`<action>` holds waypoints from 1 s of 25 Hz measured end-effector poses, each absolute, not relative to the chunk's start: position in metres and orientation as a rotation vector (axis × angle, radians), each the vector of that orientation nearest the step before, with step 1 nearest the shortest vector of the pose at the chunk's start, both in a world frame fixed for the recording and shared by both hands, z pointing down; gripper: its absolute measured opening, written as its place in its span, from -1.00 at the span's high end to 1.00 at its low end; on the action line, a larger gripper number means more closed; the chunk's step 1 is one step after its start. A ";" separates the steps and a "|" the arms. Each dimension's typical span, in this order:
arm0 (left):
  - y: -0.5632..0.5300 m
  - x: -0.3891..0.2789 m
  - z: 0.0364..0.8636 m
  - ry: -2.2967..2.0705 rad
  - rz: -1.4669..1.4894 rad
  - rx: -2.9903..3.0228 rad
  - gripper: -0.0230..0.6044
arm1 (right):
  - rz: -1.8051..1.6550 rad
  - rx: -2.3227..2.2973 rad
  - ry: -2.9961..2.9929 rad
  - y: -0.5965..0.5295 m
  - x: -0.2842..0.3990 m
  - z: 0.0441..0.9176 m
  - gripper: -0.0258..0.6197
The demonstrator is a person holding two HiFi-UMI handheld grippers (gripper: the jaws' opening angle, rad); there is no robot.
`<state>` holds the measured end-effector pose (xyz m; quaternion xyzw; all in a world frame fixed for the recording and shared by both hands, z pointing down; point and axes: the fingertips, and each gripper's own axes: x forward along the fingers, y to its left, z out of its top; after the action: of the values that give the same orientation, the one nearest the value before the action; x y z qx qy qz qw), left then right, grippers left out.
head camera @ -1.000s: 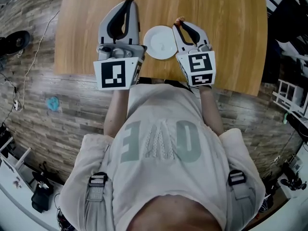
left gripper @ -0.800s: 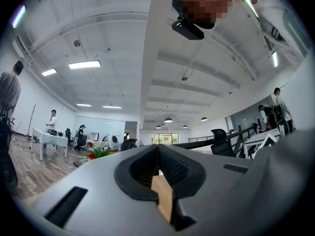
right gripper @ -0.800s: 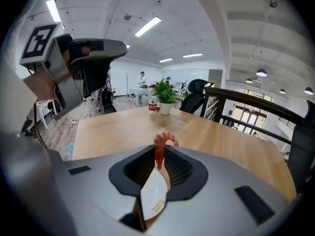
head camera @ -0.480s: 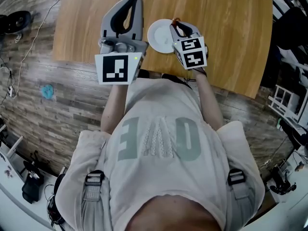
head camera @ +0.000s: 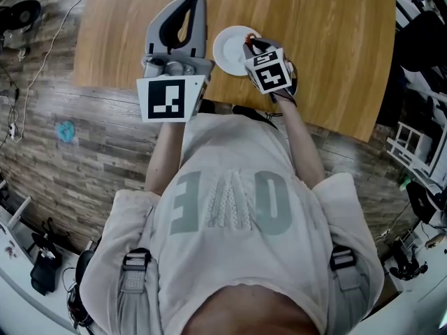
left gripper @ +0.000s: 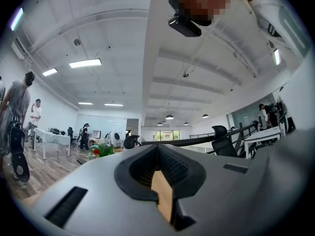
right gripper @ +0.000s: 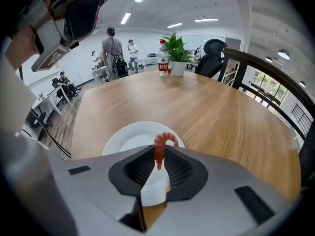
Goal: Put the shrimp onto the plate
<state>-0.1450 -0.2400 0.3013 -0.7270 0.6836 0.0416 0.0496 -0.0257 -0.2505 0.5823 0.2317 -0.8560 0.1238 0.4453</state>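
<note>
An orange shrimp is pinched between the jaws of my right gripper, which is shut on it. It hangs over the near rim of a white plate on the wooden table. In the head view the right gripper reaches over the plate at its right edge, and the shrimp shows as a small orange spot there. My left gripper is shut and holds nothing, left of the plate and tilted upward. In its own view the left gripper faces the ceiling.
At the table's far end stand a potted plant and a water bottle. The table's near edge runs just in front of my body. People stand in the office beyond. A black office chair sits by the railing.
My right gripper has swung left with the shrimp, from beside the plate's right edge to over the plate. The left gripper has risen slightly and stayed shut.
</note>
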 end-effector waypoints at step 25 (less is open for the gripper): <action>-0.236 -0.153 0.303 2.098 0.125 -2.193 0.89 | 0.314 0.532 -2.001 -0.245 -0.018 0.602 0.66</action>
<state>-0.1527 -0.2361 0.3035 -0.7210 0.6898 0.0411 0.0519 -0.0176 -0.2450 0.6017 0.2199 -0.8273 0.1298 0.5003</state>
